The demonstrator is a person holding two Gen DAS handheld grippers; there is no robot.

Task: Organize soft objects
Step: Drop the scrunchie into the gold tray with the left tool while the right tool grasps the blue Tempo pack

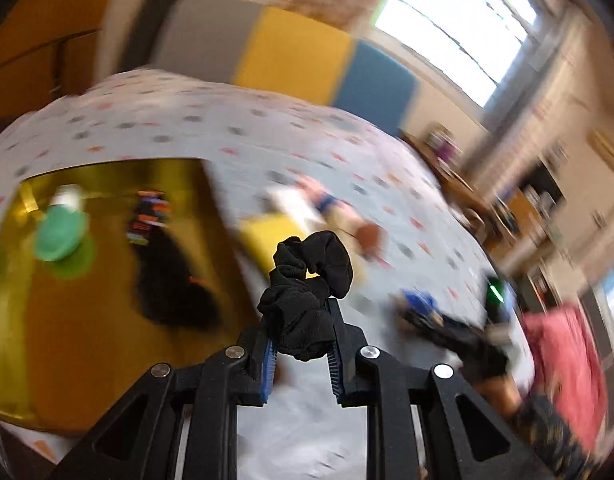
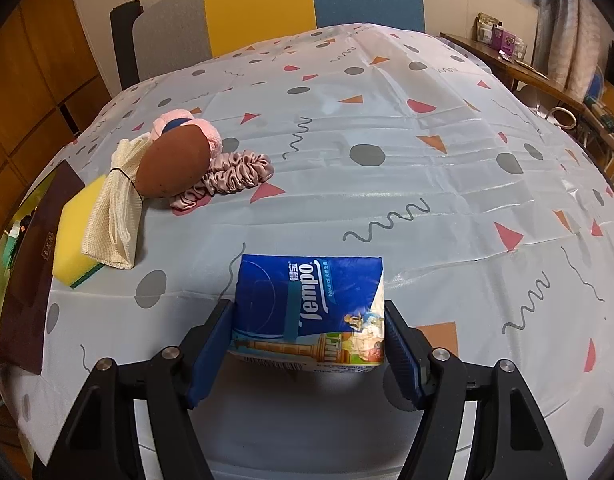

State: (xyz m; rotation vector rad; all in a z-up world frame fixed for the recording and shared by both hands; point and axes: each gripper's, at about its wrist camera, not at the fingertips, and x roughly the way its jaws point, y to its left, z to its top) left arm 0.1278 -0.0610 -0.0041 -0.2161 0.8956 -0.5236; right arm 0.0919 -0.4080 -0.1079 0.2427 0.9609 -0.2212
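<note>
The left tongs [image 1: 301, 344] are clamped on a black scrunchie [image 1: 307, 280], lifted above the table [image 1: 227, 140], probably bound for the gold tray [image 1: 87, 320] where other soft pieces already lie. The right tongs [image 2: 307, 344] pinch a blue tissue pack [image 2: 311, 304] by its sides. Farther off wait a yellow sponge [image 2: 77, 236], a mesh cloth [image 2: 115, 216], a brown ball [image 2: 173, 166] and a pink scrunchie [image 2: 231, 176], bunched together.
</note>
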